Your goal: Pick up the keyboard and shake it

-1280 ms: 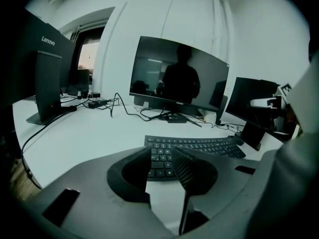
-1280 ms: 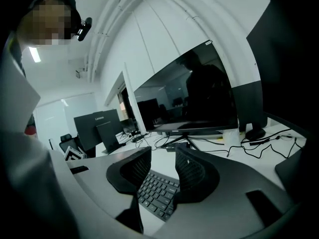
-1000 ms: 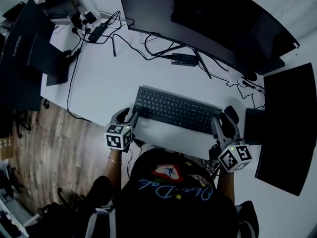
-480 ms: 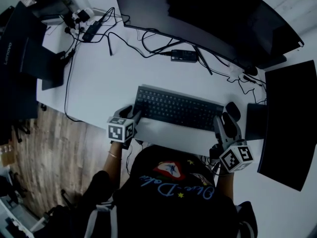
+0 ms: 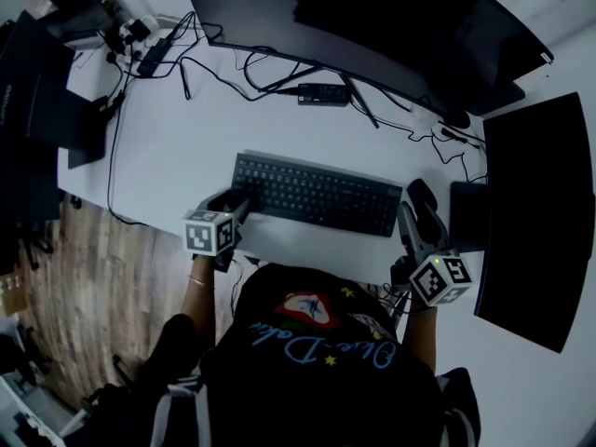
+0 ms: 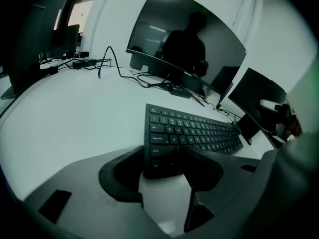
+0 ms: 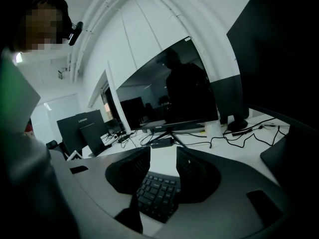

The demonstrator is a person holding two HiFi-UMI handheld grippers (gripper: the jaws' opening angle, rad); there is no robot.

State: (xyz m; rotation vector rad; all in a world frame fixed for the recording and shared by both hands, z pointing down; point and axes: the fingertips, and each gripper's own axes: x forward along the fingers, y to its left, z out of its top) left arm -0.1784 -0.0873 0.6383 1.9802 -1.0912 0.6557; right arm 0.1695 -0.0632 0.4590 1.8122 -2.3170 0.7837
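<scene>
At the far left of the white desk (image 5: 177, 156), a dark monitor (image 5: 37, 119) stands at the edge, with a tangle of black cables (image 5: 233, 71) running across the desk top behind it. The left gripper (image 5: 238, 203) is angled down at the left end of the keyboard (image 5: 317, 196). Its jaws stand wide apart and have just been opening, and the keyboard's near left corner sits between them with neither pad pressing on it. The black keyboard lies flat on the desk in front of the person, below a small black box (image 5: 323, 93) and a wide curved monitor (image 5: 400, 26). At the keyboard's right end is the right gripper (image 5: 415, 216), just beside it. Its jaws are also parted and have just been opening a little, and its own view shows the keyboard's end in the gap, not clamped. Further right stands another dark monitor (image 5: 531, 212)
</scene>
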